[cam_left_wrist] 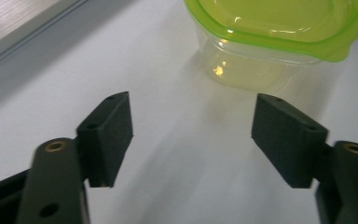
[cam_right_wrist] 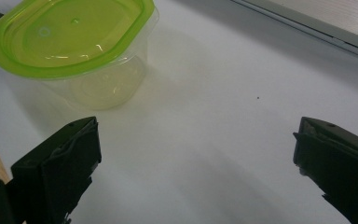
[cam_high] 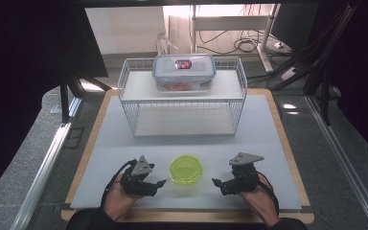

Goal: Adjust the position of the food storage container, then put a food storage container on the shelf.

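Both tongs (cam_high: pixel 159 183) (cam_high: pixel 215 182) gape beside green-lidded tub (cam_high: pixel 186 169), mat bare around.

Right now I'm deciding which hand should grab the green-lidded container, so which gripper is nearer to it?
Left, narrowly. The left gripper sits just left of the green-lidded container, jaws open; the right gripper sits slightly farther off on its right, also open.

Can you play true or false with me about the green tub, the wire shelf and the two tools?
1. The green-lidded tub sits on the white mat between the two tools. True.
2. The left tool is squeezing the tub. False: its jaws stand open, with nothing between them.
3. A clear box with a blue-edged lid rests on top of the wire shelf. True.
4. The tub's lid is off. False: the green lid is on.
5. The right tool is open. True.
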Demonstrator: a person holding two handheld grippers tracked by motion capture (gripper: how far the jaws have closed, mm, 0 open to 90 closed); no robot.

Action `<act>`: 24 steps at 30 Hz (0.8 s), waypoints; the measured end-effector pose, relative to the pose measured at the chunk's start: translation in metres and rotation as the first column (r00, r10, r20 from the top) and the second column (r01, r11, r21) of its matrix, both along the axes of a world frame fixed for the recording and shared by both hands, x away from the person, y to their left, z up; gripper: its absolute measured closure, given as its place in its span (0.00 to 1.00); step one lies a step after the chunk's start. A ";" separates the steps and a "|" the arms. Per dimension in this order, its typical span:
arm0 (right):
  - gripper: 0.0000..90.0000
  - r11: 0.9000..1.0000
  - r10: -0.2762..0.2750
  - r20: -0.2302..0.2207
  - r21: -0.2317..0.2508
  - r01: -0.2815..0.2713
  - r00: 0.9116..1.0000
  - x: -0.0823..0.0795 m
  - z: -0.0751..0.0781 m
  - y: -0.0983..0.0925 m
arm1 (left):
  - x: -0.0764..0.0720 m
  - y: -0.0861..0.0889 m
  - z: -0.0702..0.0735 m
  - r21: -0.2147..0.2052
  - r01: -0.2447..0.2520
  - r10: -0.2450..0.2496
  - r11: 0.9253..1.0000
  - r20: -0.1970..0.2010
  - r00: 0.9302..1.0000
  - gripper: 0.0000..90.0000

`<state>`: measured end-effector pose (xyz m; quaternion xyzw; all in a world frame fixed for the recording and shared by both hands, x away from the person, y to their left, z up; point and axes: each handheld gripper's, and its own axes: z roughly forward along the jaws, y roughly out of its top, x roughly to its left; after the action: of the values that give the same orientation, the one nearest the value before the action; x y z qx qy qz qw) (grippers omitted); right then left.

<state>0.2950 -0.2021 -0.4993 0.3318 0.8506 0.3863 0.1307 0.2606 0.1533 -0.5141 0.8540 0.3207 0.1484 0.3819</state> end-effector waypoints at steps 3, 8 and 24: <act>0.01 1.000 0.005 0.007 0.002 -0.005 1.000 0.000 0.000 0.000 | -0.004 0.006 0.001 -0.032 -0.003 0.003 0.999 0.005 1.000 0.21; 0.00 1.000 0.015 0.028 -0.006 -0.014 1.000 0.000 0.000 0.000 | -0.015 0.016 -0.001 -0.040 -0.009 0.011 0.999 0.049 0.999 0.11; 0.01 0.998 -0.009 -0.029 0.064 0.010 1.000 0.005 0.002 0.002 | -0.018 0.024 -0.007 -0.053 -0.019 0.022 0.998 0.065 0.998 0.05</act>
<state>0.2998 -0.2001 -0.4976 0.3454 0.8381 0.4079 0.1097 0.2429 0.1768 -0.5210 0.8350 0.3206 0.1717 0.4129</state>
